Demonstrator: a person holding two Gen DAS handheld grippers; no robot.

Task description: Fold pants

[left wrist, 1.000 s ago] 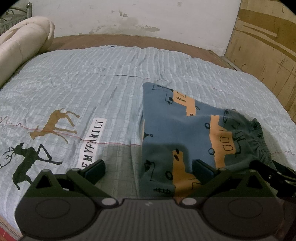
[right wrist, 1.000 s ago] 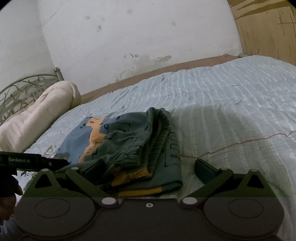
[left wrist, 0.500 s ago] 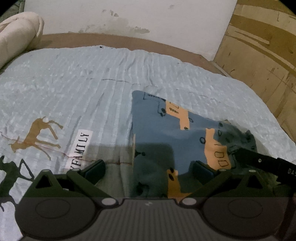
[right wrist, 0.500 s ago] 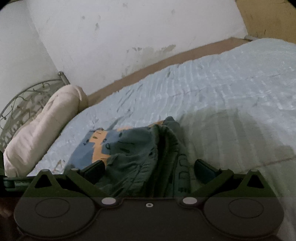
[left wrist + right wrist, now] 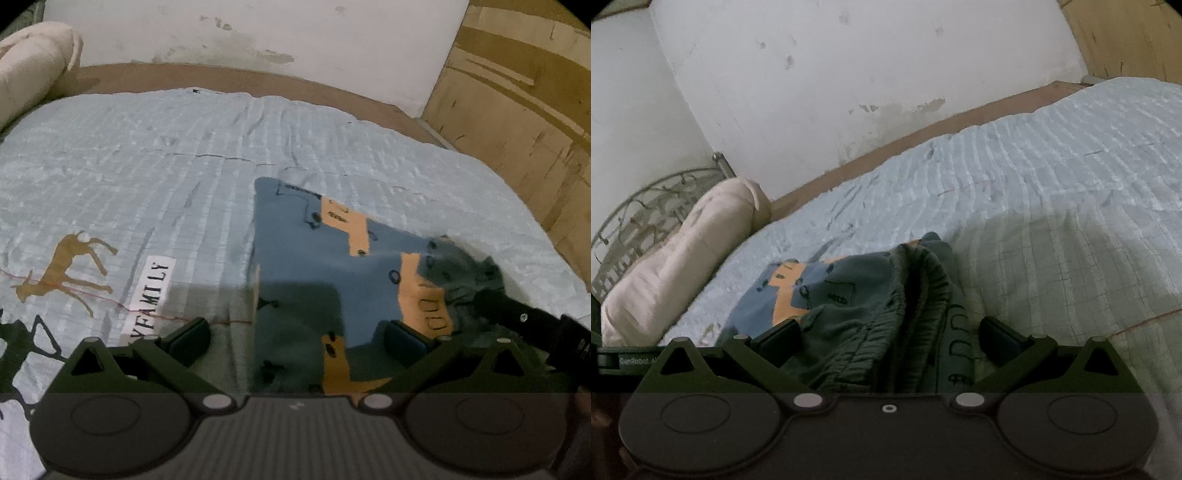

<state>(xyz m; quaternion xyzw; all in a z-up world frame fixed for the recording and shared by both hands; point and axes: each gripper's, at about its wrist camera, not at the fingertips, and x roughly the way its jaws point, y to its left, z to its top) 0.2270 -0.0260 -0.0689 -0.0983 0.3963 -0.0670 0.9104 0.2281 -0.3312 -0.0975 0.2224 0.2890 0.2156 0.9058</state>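
Both are wide open right now. The left hand-held gripper hangs low over the near end of the folded pants, its right finger over the fabric and its left finger out over the bare bedspread, nothing pinched. The right hand-held gripper sits with its jaws spread either side of the bunched elastic waistband, not clamped on it as far as I can see. The pants, blue with orange patches, lie folded on the bed toward its right side, well in from the far edge. To their left the bedspread has a deer print and a "FAMILY" label. Further back, a cream rolled blanket sits against the metal headboard.
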